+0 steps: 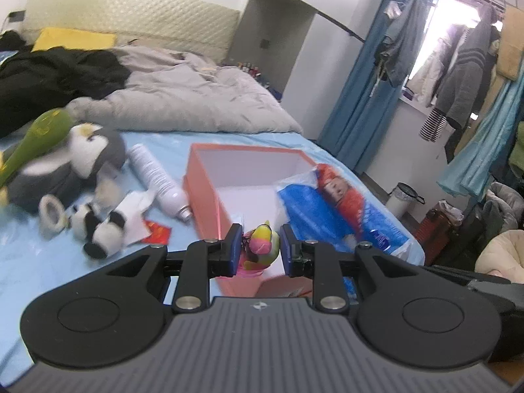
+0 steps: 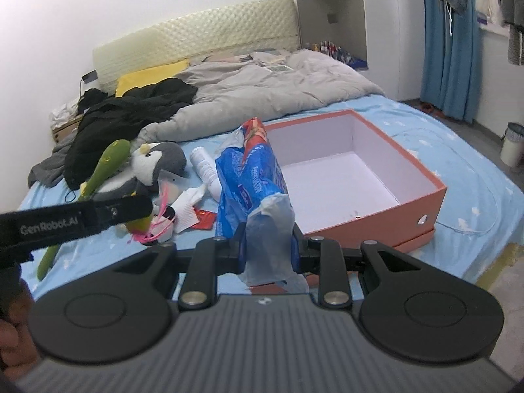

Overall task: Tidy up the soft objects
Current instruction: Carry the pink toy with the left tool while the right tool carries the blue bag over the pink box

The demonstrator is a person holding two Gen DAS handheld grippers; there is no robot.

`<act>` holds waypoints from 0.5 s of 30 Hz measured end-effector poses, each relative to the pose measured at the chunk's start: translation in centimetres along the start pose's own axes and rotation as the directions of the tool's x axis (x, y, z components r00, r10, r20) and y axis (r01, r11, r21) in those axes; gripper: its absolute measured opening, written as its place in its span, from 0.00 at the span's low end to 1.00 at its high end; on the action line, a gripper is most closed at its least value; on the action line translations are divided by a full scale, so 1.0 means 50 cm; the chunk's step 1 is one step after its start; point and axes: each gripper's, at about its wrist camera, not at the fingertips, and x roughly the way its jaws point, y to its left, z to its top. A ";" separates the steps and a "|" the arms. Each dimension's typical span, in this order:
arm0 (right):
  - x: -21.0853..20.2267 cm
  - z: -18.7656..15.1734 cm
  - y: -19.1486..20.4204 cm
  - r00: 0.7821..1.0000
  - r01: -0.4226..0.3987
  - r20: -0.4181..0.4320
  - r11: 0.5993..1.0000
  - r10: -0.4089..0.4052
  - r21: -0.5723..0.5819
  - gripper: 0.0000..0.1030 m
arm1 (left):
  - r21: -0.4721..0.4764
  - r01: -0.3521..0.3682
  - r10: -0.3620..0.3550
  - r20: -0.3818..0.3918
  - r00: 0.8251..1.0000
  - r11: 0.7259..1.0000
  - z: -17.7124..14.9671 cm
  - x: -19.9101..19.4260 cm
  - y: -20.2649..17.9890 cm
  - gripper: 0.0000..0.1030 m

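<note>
My left gripper (image 1: 258, 245) is shut on a small yellow, pink and green plush toy (image 1: 262, 244), held above the near corner of the open orange box (image 1: 209, 177). My right gripper (image 2: 268, 245) is shut on the plastic end of a blue and red packet (image 2: 252, 177), held up left of the orange box (image 2: 422, 193). The packet also shows in the left wrist view (image 1: 314, 209) at the box's right side. A grey penguin plush (image 1: 75, 160) and a small black-and-white plush (image 1: 98, 229) lie on the blue bed sheet (image 1: 39, 262).
A white spray can (image 1: 157, 180), a green plush (image 1: 36, 137), a white paper and red packets lie on the sheet. A grey duvet (image 1: 203, 98) and black clothes (image 1: 55, 72) cover the far half. A bin (image 2: 512, 144) stands on the floor.
</note>
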 end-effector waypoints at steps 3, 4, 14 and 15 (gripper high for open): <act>0.013 0.024 -0.013 1.000 0.006 0.013 1.000 -0.006 0.002 0.28 | 0.026 0.038 -0.038 -0.005 0.999 0.999 0.030 0.040 -0.021 0.28; 0.019 0.034 -0.016 1.000 0.007 0.020 1.000 -0.007 -0.001 0.28 | 0.035 0.047 -0.047 -0.005 0.999 0.998 0.038 0.053 -0.028 0.28; 0.116 0.136 -0.058 0.999 0.035 0.020 0.999 -0.034 -0.019 0.28 | 0.078 0.061 -0.052 -0.115 0.992 0.995 0.099 0.230 -0.034 0.28; 0.128 0.143 -0.067 0.999 0.032 0.005 0.999 -0.032 -0.003 0.28 | 0.078 0.066 -0.055 -0.129 0.990 0.995 0.107 0.246 -0.034 0.28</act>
